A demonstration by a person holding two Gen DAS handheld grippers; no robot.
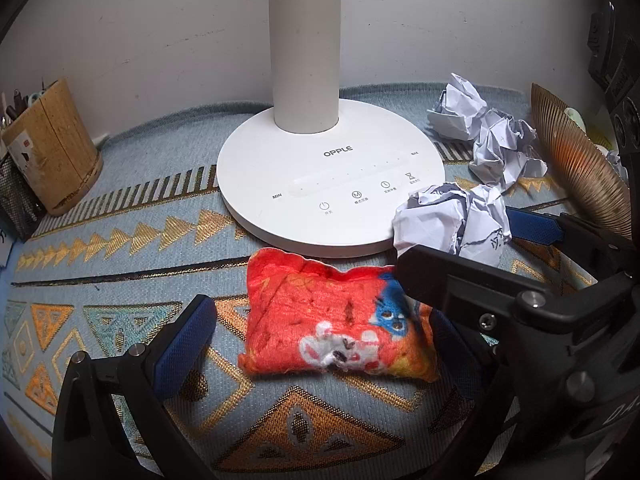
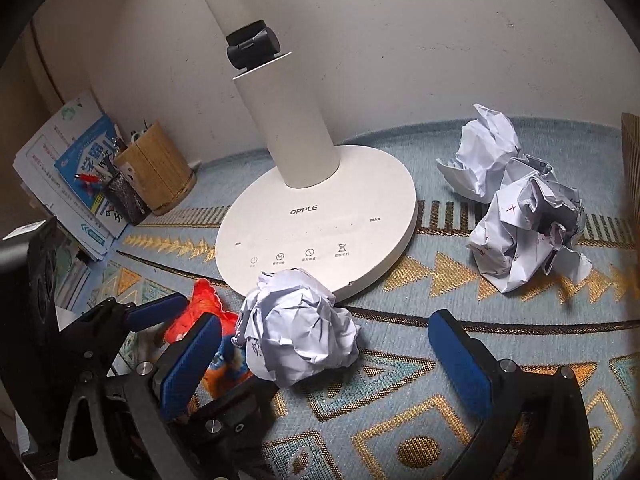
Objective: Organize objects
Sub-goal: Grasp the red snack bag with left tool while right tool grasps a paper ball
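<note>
A red-orange plush pouch (image 1: 336, 316) lies on the patterned cloth, between the open fingers of my left gripper (image 1: 320, 332); the fingers do not touch it. A crumpled paper ball (image 2: 298, 326) lies just in front of the lamp base, between the open fingers of my right gripper (image 2: 324, 354). In the left wrist view the right gripper (image 1: 452, 248) reaches in from the right around that ball (image 1: 452, 220). The pouch (image 2: 200, 312) also shows at the left of the right wrist view, partly hidden by my fingers. More crumpled paper (image 2: 516, 208) lies at the back right.
A white OPPLE lamp base (image 1: 332, 184) with its column stands in the middle by the wall. A wooden pen holder (image 1: 52, 148) and a mesh holder (image 2: 128, 196) stand at the left, with booklets (image 2: 68, 176) behind. A ribbed brown object (image 1: 576, 160) is at the right.
</note>
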